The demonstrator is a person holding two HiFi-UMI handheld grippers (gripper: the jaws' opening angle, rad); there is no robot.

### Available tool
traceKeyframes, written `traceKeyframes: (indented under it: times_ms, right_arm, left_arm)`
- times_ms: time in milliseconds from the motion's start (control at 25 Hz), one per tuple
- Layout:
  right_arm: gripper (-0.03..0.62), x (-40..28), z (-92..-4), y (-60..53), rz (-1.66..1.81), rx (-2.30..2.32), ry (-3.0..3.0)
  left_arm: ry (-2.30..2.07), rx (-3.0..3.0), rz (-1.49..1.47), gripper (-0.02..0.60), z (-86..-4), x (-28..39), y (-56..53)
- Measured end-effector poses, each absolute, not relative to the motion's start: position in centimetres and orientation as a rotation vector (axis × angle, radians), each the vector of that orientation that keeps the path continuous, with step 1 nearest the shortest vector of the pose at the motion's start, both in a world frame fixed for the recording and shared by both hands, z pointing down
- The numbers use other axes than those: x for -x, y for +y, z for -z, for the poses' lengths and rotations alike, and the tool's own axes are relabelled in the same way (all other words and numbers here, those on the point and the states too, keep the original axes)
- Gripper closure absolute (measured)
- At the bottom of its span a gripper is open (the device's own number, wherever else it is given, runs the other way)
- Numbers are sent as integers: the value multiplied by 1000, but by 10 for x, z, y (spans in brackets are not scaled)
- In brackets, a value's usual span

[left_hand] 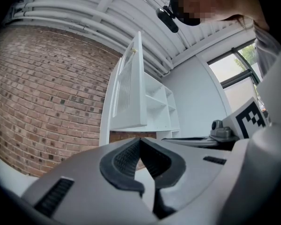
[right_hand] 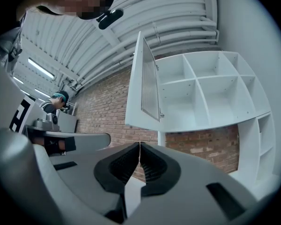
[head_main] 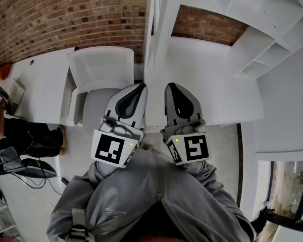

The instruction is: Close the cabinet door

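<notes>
Both claws are empty with jaws together: left gripper [head_main: 140,87] and right gripper [head_main: 171,87] sit side by side, low and well short of the target. The cabinet door [right_hand: 143,86] hangs open above them, swung out from the left side of the white cabinet [right_hand: 210,93]. Best bet is to keep the jaws closed and push flat on the face turned away from the shelves, near the free edge, not the hinge. Watch the door's lower corner. The chair [head_main: 101,69] crowds the left; open room sits under the shelves.
</notes>
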State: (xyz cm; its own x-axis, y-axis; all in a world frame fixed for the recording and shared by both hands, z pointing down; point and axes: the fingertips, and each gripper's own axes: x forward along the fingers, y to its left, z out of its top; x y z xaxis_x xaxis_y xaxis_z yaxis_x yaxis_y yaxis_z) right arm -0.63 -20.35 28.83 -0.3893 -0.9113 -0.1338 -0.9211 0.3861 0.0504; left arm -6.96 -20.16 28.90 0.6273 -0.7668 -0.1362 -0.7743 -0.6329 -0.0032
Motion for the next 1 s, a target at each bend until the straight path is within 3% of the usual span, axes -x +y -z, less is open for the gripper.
traceKeyframes:
  times_ms: [1000]
  right_arm:
    - [565,7,-159,-205,-511,1490,2518]
  left_arm:
    - [1223,2587,-321,575,-183,71,-205]
